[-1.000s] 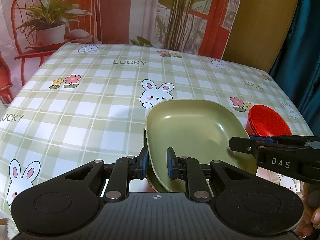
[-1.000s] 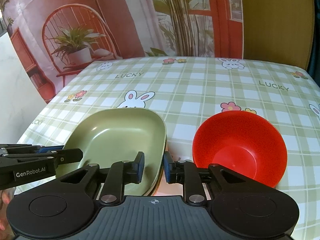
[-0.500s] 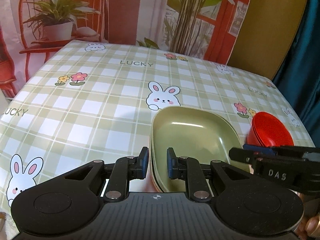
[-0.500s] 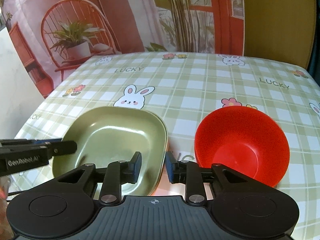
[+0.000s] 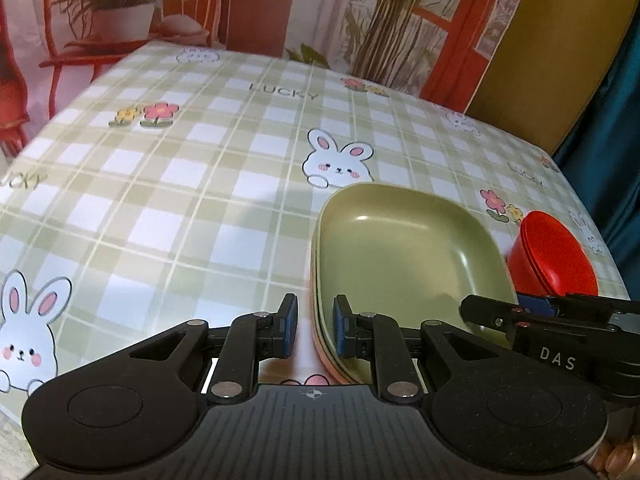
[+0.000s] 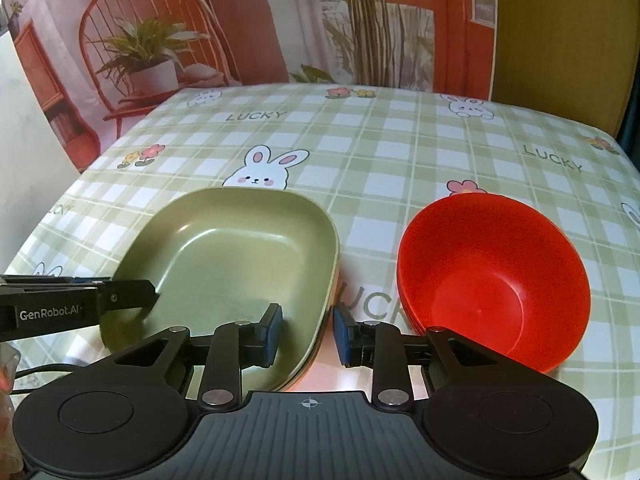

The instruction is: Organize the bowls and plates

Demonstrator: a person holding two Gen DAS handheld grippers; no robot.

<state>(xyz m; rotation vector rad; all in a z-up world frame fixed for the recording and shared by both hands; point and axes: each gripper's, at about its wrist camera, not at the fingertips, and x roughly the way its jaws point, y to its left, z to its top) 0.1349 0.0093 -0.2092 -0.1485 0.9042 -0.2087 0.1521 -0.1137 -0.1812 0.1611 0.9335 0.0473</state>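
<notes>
Two stacks, two grippers, one table [image 6: 360,152] under a green check cloth with rabbits.

Item one: green plate [image 6: 236,264], squarish, topmost of a plate stack; a pinkish rim shows beneath it. In the right wrist view it sits at about 9 o'clock from the frame's centre, with the stack's lower edge running toward 6 o'clock.

Item two: red bowl [image 6: 492,280], nested on others of the same colour, at 3 o'clock of the plates, near them but apart.

Item three: your left gripper [image 5: 312,326]. Its jaws are narrow and straddle the plate stack's near edge; one pad sits inside the green plate, the other outside. Whether the pads actually press the rim, you cannot tell.

Item four: your right gripper [image 6: 307,330]. Its jaws are slightly parted, with the stack's right rim between them and a visible gap on each side, so nothing is held.

Step in hand, as judged: the green plate appears set down on its stack, and you are letting go.

Next move calls for freeing both grippers from the rim without dragging the stack, then backing away toward 6 o'clock.
</notes>
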